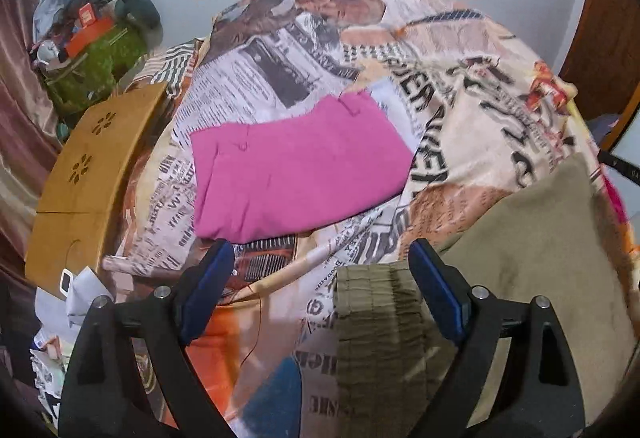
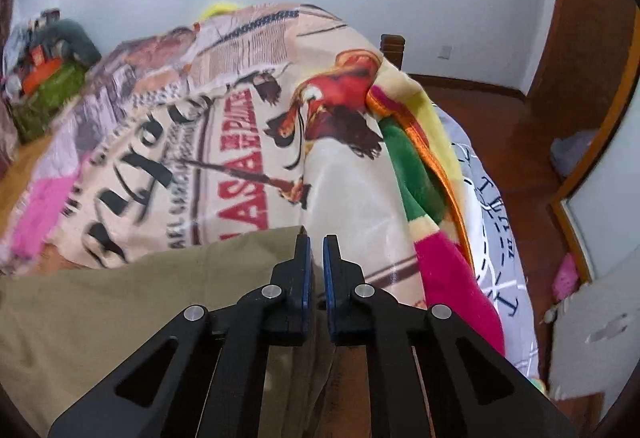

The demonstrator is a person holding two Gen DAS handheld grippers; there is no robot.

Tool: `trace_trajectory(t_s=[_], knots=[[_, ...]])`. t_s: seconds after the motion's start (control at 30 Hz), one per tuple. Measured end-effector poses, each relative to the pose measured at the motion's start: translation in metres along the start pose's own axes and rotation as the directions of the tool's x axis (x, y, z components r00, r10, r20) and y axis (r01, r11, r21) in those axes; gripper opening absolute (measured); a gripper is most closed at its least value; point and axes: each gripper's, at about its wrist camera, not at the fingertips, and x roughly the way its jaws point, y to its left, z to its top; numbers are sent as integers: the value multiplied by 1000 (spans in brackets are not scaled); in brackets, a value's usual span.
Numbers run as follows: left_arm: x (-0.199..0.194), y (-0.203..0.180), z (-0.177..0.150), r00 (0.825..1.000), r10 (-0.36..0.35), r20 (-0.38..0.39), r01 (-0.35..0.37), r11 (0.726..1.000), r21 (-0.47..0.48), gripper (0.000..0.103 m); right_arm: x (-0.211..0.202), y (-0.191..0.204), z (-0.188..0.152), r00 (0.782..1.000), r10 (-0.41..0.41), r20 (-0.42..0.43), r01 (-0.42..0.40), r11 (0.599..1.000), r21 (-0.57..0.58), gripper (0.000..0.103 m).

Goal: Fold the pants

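**Khaki Pants Pinched at One Edge on a Printed Bedspread**

While the bedspread (image 1: 472,126) with its newspaper print is spread across the bed, the khaki pants (image 1: 540,262) are seen lying at its near right side. A dull olive-khaki cloth is shown, soft and matte, with a gathered, ribbed elastic waistband (image 1: 380,302) turned toward the camera in the left wrist view. The waistband is framed between the fingers of the left gripper (image 1: 320,270), whose jaws are spread wide and are pressed on nothing; its right finger is seen just at the waistband's edge.

Over in the right wrist view, the same khaki pants (image 2: 100,310) are stretched away to the left, smooth and only lightly creased. The right gripper (image 2: 316,238) is clenched, its blue pads nearly together, and the right edge of the cloth is gripped between them.

One pair of khaki pants is counted. One pink garment (image 1: 296,174) is laid flat farther back, already folded into a neat block, well apart from the khaki pair. One wooden table (image 1: 88,174) is seen beside the bed at the left. Two grippers are counted.
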Motion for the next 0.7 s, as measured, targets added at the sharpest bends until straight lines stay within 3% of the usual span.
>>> trace_trajectory(t_s=[0.07, 0.13, 0.33, 0.5, 0.7], knots=[[-12, 5, 4, 1000, -19, 14, 19, 1000, -12, 90, -13, 3, 1, 999, 33, 2, -33, 999, 2, 31], [-21, 7, 6, 999, -45, 23, 46, 999, -25, 91, -32, 15, 1, 999, 45, 20, -44, 998, -34, 56], [-30, -14, 10, 993, -122, 0, 122, 993, -5, 96, -68, 56, -11, 989, 144, 21, -141, 986, -87, 86], [-19, -44, 8, 987, -151, -64, 155, 985, 73, 98, -58, 96, -34, 971, 231, -63, -237, 963, -129, 86], [14, -67, 4, 975, -162, -153, 180, 977, 118, 98, -23, 132, -56, 949, 245, -197, -281, 941, -185, 86]])
